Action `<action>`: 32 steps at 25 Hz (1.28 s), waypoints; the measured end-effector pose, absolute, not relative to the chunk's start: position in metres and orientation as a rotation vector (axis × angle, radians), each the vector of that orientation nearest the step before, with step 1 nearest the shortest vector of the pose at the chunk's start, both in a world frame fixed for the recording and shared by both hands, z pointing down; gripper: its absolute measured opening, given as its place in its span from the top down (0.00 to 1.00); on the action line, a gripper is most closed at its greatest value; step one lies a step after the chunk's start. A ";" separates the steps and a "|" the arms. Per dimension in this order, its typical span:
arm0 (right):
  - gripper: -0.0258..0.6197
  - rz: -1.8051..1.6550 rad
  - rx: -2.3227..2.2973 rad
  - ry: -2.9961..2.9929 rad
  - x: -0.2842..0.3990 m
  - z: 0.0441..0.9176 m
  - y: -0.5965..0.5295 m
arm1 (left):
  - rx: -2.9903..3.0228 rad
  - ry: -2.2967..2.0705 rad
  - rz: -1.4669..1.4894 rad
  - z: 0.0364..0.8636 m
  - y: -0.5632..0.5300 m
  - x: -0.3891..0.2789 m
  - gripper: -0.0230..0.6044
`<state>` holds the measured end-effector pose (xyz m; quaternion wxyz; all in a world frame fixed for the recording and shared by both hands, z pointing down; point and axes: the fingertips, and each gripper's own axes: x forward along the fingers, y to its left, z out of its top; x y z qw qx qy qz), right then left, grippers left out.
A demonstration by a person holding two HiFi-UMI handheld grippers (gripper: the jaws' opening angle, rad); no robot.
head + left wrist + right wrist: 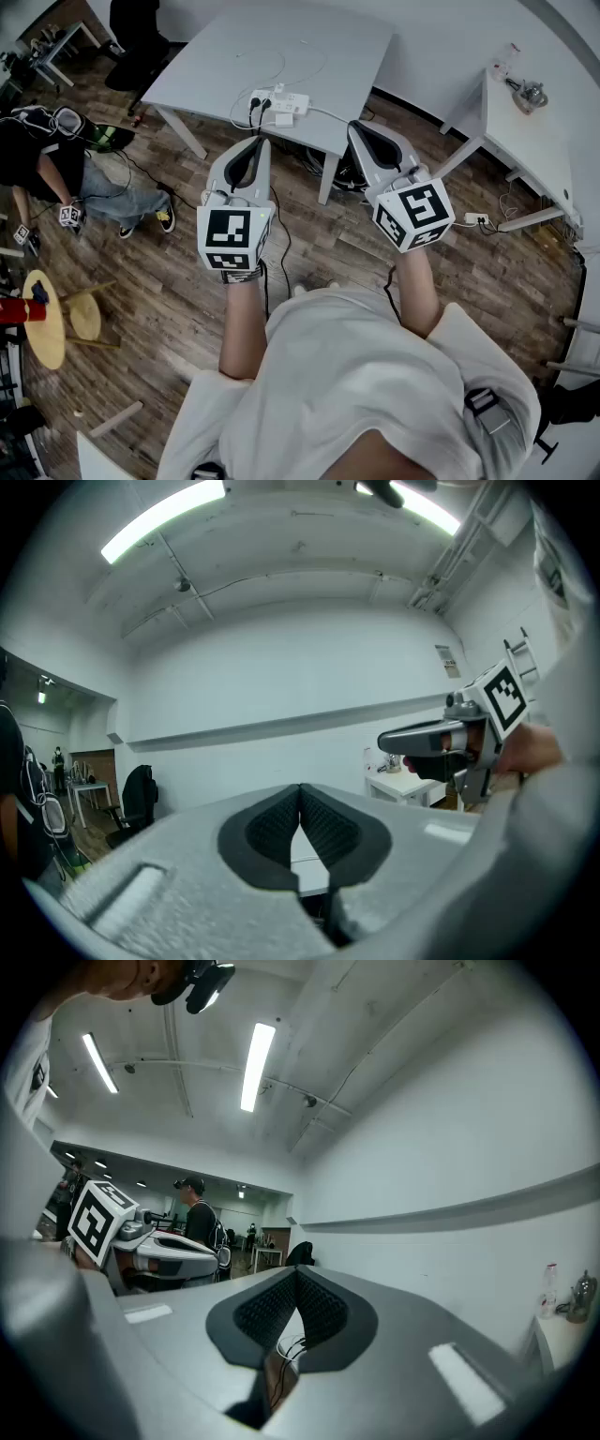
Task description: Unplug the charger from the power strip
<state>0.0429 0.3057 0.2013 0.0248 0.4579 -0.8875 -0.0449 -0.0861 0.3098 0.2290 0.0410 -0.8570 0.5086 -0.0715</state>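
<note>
Power strip [281, 101] lies at the near edge of the white table [309, 47]; its plugs [258, 106] are too small to tell apart, and both gripper views catch only a sliver of tabletop. Left gripper [300, 794] and right gripper [296, 1279] are fully closed on nothing, side by side, short of the table edge over wooden floor [328, 234].

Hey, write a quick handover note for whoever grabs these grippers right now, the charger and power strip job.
Left gripper: shut, empty, held level short of the table.
Right gripper: the same.
Power strip lies near the table's near edge, ahead of both grippers. The white charger looks plugged into its near side.
Done: nothing yet.
Left: reach in, grip the charger, pull it out.
</note>
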 end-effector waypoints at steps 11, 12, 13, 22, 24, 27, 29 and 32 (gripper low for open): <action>0.96 -0.177 1.508 -2.755 0.022 0.202 0.313 | -2.658 1.544 -0.219 0.242 0.312 -0.117 0.96; 0.96 -0.171 1.508 -2.753 0.020 0.204 0.313 | -2.664 1.544 -0.220 0.244 0.311 -0.119 0.96; 0.96 -0.163 1.507 -2.751 0.018 0.206 0.312 | -2.670 1.542 -0.220 0.246 0.310 -0.121 0.96; 0.96 -0.136 1.551 -2.736 0.017 0.213 0.286 | -2.691 1.507 -0.226 0.253 0.282 -0.124 0.96; 0.96 -0.134 1.555 -2.738 0.017 0.213 0.274 | -2.692 1.505 -0.229 0.253 0.271 -0.124 0.96; 0.96 -0.130 1.553 -2.743 0.017 0.216 0.254 | -2.694 1.509 -0.236 0.256 0.251 -0.124 0.96; 0.96 -0.122 1.547 -2.746 0.018 0.220 0.237 | -2.699 1.514 -0.247 0.262 0.235 -0.123 0.96; 0.96 -0.104 1.534 -2.749 0.022 0.227 0.211 | -2.707 1.526 -0.262 0.269 0.209 -0.118 0.96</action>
